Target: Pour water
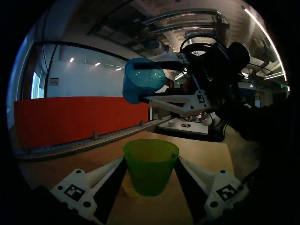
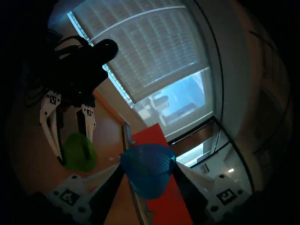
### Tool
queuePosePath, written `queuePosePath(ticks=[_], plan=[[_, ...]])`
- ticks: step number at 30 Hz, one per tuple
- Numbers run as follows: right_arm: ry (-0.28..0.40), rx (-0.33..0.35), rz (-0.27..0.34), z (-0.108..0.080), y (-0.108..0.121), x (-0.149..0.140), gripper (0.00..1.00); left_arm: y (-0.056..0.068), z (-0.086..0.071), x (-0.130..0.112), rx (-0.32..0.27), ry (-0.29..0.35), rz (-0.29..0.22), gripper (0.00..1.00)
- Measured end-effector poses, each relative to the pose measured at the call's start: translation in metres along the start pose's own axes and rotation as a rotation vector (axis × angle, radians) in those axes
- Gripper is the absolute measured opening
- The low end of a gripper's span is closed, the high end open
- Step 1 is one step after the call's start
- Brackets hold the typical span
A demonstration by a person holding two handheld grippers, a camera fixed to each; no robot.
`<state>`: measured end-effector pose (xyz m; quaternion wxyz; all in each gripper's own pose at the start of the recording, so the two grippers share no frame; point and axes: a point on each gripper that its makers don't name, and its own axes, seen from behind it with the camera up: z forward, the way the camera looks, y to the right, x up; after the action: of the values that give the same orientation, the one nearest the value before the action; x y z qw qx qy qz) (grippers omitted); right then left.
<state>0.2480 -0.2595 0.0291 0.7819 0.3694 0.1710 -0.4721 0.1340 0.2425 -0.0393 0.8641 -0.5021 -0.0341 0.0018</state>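
Green plastic cup (image 1: 151, 167) down low, upright, mouth open to the ceiling. The left tongs (image 1: 150, 161) have both fingers pressed on its sides, holding it over the wooden desk (image 1: 202, 150), though I can't tell whether it touches. That grip looks meant to keep the target steady.

Up above and a little beyond it is the blue cup (image 1: 143, 80), clamped on both sides by the right tongs (image 2: 149, 167) and carried high, so whatever leaves it should drop toward the green mouth. In the right gripper view the room is rolled well over, which fits a wrist turning to tip. I can't make out a stream or a water level, so the pour reads as starting up, not landed.
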Motion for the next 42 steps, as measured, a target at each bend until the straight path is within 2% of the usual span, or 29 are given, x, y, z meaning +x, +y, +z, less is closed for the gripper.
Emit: queuePosePath(ticks=[9, 42], plan=[[0.000, -0.011, -0.052, 0.000, 0.004, 0.005, 0.90, 0.001, 0.002, 0.001, -0.008, 0.013, -0.016, 0.84], [0.007, -0.051, -0.199, 0.005, 0.016, 0.018, 0.90, 0.004, -0.001, 0.003, -0.010, 0.022, 0.002, 0.84]])
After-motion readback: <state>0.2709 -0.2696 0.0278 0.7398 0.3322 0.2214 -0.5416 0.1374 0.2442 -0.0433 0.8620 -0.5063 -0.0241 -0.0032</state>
